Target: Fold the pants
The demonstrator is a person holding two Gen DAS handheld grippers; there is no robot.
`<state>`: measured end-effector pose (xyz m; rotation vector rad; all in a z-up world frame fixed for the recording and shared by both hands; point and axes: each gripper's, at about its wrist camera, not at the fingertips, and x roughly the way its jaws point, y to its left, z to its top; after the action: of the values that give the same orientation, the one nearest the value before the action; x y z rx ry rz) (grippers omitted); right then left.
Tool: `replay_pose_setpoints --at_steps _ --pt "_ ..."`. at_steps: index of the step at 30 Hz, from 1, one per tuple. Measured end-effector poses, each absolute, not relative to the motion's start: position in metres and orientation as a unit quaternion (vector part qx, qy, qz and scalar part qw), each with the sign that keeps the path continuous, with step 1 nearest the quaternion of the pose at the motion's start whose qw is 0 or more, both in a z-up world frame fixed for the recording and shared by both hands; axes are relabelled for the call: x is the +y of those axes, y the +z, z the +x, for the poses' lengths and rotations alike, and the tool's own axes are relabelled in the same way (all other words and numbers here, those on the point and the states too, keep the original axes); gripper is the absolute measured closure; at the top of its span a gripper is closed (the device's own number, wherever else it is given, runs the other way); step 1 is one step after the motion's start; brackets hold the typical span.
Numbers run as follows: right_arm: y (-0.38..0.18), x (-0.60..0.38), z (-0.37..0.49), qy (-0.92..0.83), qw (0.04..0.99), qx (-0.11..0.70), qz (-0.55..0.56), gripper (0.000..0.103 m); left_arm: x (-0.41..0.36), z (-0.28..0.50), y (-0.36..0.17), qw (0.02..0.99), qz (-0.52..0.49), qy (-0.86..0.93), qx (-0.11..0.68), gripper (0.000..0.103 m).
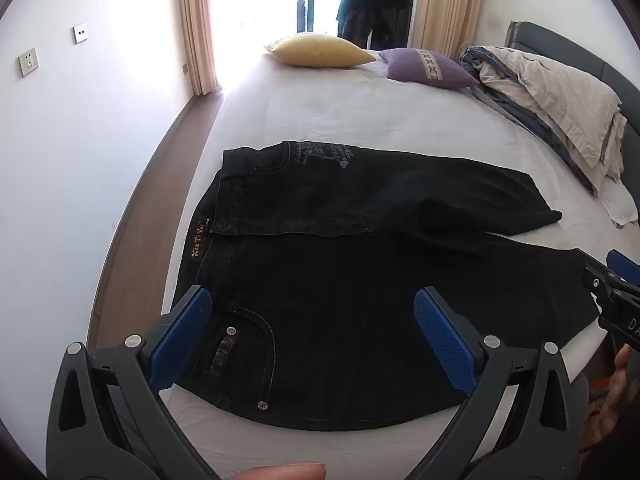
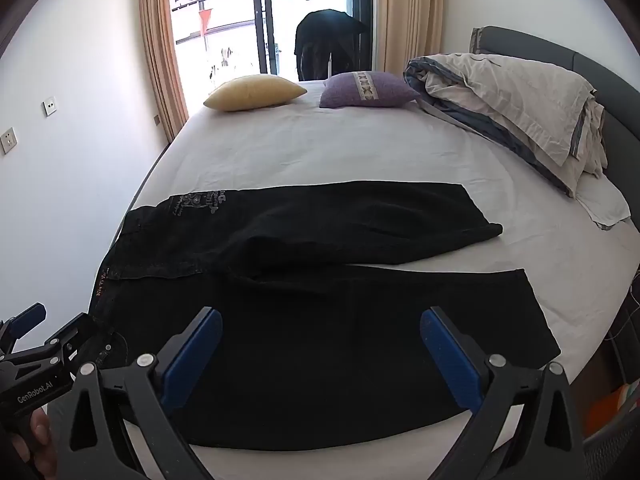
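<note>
Black jeans (image 1: 360, 272) lie flat on the white bed, waist to the left, legs to the right. The far half is turned over so its inside waistband and printed pocket face up. My left gripper (image 1: 312, 344) is open and empty, hovering over the near front pocket by the waist. My right gripper (image 2: 320, 364) is open and empty above the near leg of the jeans (image 2: 340, 340). The right gripper also shows at the right edge of the left wrist view (image 1: 612, 284), and the left gripper at the lower left of the right wrist view (image 2: 44, 344).
A yellow pillow (image 1: 320, 51) and a purple pillow (image 1: 430, 65) lie at the far side of the bed (image 1: 360, 112). A bunched duvet (image 1: 552, 100) sits against the headboard on the right. Wooden floor (image 1: 148, 208) and a white wall run along the left.
</note>
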<state>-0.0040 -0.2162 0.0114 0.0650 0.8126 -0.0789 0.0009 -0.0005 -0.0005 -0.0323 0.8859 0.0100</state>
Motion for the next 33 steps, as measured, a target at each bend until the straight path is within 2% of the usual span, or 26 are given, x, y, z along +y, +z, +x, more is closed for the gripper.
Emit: replay_pose_setpoints --at_steps 33 --pt "0.003 -0.2183 -0.0078 -0.038 0.912 0.408 0.027 0.001 -0.0001 -0.0009 -0.0012 0.906 -0.019 0.005 0.424 0.0"
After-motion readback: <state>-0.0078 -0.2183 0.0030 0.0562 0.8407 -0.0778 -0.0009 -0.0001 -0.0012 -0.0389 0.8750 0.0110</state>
